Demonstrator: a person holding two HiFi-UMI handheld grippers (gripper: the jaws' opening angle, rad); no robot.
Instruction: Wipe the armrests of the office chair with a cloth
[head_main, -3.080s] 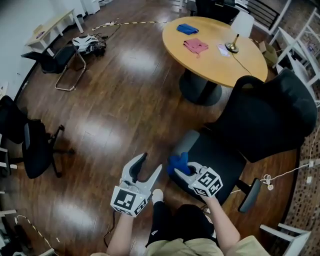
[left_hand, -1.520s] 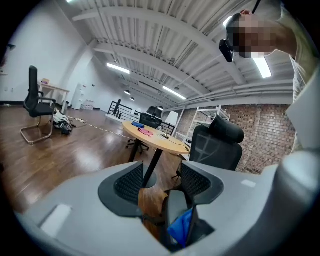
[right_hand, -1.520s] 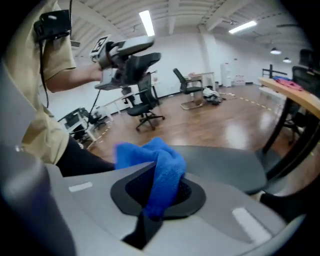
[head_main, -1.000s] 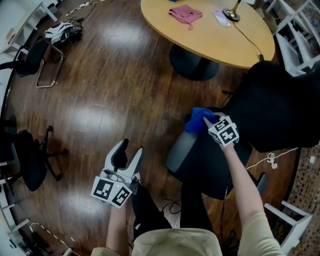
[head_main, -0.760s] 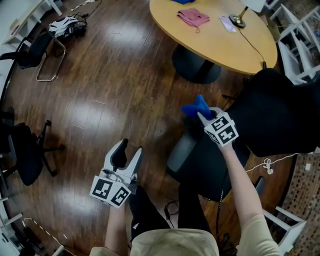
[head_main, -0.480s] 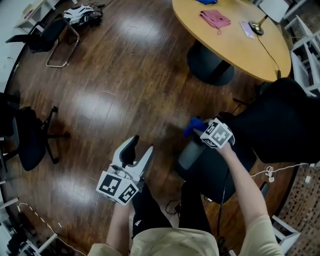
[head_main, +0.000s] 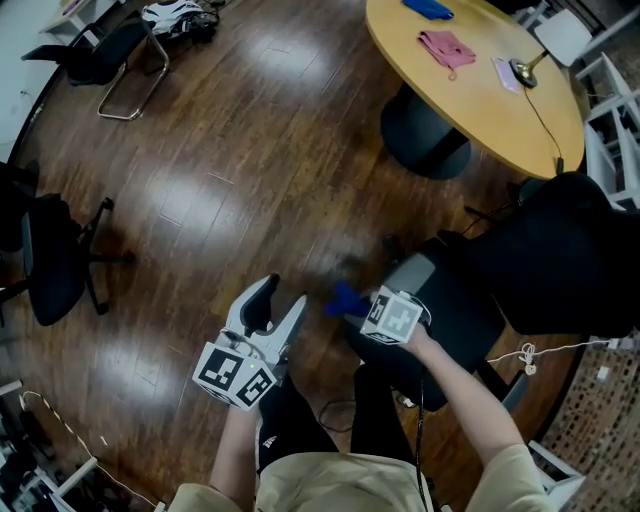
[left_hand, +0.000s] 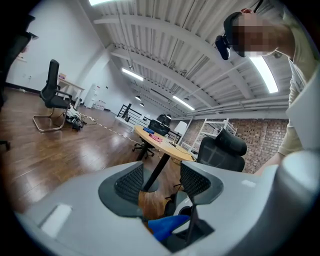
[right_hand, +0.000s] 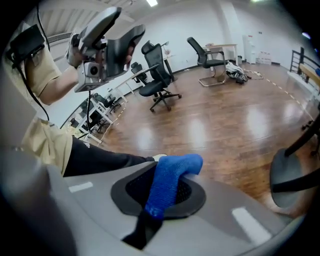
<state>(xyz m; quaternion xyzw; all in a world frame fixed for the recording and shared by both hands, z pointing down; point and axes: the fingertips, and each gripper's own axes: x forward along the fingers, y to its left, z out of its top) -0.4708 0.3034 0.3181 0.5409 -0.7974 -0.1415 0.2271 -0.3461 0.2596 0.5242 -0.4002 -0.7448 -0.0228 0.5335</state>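
The black office chair (head_main: 540, 270) stands at the right of the head view, its grey left armrest (head_main: 410, 275) nearest me. My right gripper (head_main: 357, 305) is shut on a blue cloth (head_main: 343, 299) and holds it just left of that armrest's front end, over the floor. The right gripper view shows the cloth (right_hand: 172, 180) pinched between the jaws of the right gripper (right_hand: 167, 195). My left gripper (head_main: 279, 305) stays open above my knee, holding nothing. In the left gripper view the open left gripper (left_hand: 160, 182) looks toward the chair (left_hand: 221, 150), with the cloth (left_hand: 167, 226) low in frame.
A round wooden table (head_main: 480, 105) behind the chair carries a pink cloth (head_main: 447, 47), another blue cloth (head_main: 428, 8) and a lamp (head_main: 521, 71). Black chairs (head_main: 55, 265) stand at the left, a sled-base chair (head_main: 110, 45) at top left. A white cable (head_main: 545, 350) lies by the chair.
My right gripper has drawn the blue cloth from the far end of the left armrest back along it and off to the left. The left gripper has barely moved.
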